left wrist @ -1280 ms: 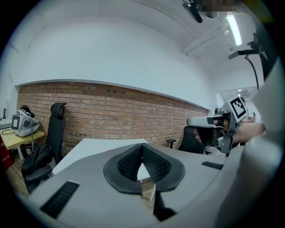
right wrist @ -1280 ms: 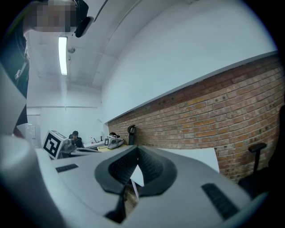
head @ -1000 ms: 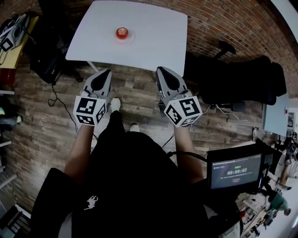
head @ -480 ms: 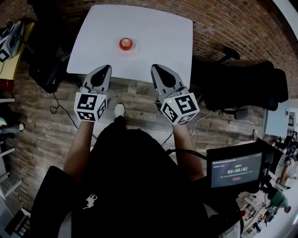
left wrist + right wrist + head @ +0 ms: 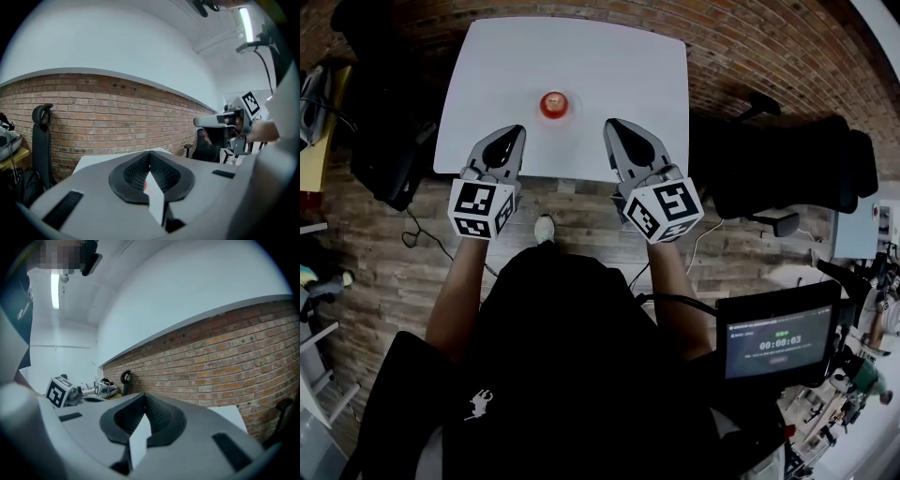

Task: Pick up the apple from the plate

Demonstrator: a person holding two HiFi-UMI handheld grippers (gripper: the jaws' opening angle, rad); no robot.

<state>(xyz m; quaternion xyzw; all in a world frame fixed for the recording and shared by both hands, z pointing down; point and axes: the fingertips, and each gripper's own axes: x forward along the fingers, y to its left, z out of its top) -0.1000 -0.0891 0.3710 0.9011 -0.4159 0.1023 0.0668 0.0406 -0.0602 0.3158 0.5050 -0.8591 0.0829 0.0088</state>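
Note:
A red apple (image 5: 552, 102) sits on a small white plate (image 5: 568, 105) near the middle of the white table (image 5: 628, 66). My left gripper (image 5: 513, 132) and right gripper (image 5: 611, 126) are side by side over the table's near edge. The apple lies ahead of them, between the two. Both are shut and hold nothing. In the left gripper view the dark pads (image 5: 136, 171) meet at the tip, and a sliver of the red apple (image 5: 145, 185) shows in the gap behind them. The right gripper view shows its pads (image 5: 161, 416) closed too, with brick wall beyond.
A black office chair (image 5: 787, 169) stands right of the table and a dark bag (image 5: 384, 141) lies to its left. A screen with a timer (image 5: 776, 342) is at the lower right. The floor is wood planks; a brick wall runs behind the table.
Both grippers have moved forward from above the floor to the table's near edge. The apple and plate now lie closer to their tips. The jaws stayed shut.

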